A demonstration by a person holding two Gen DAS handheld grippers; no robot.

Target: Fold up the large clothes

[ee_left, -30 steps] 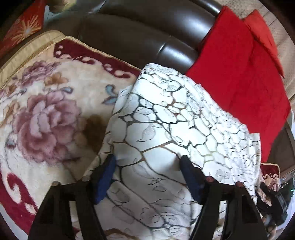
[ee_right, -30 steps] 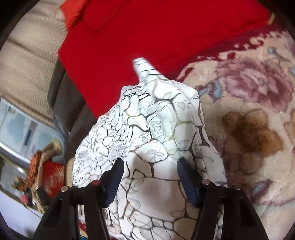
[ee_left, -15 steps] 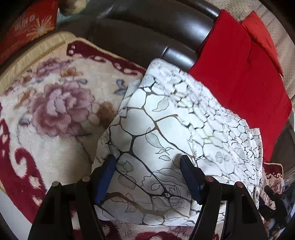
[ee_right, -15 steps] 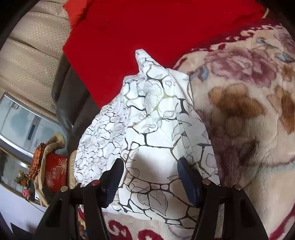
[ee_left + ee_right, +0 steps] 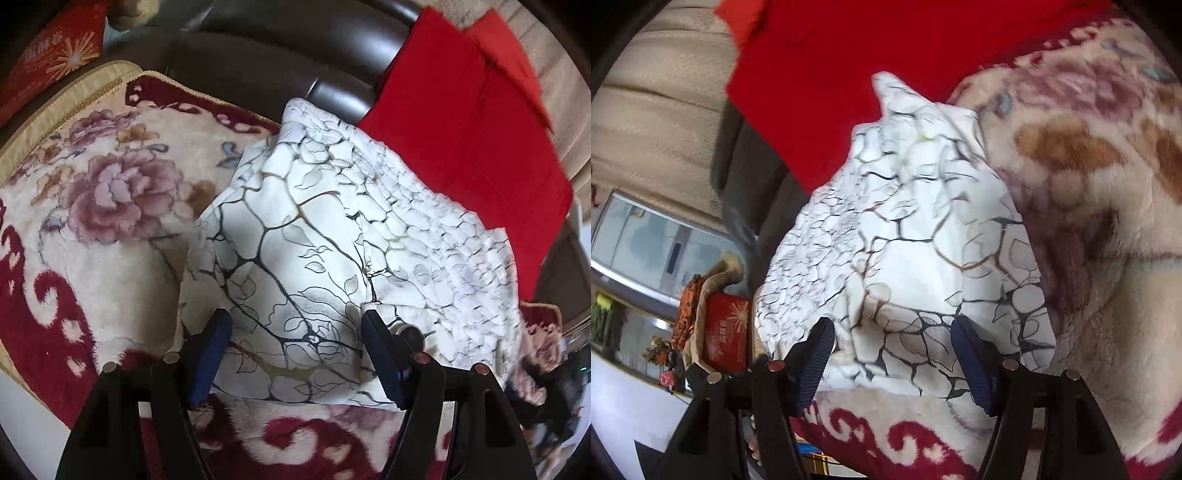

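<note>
Fingers (image 5: pixel 221 332) spread wide over white garment (image 5: pixel 332 229), red cloth (image 5: pixel 461 147) behind.

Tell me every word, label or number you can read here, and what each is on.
Red box: gold characters above a starburst, too blurred to read.
The same box in the right wrist view: light characters, too small to read.
Nothing readable on the white garment, red cloth or blanket.

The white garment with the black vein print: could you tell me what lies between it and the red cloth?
Nothing: in both wrist views the white garment directly borders the red cloth.
</note>
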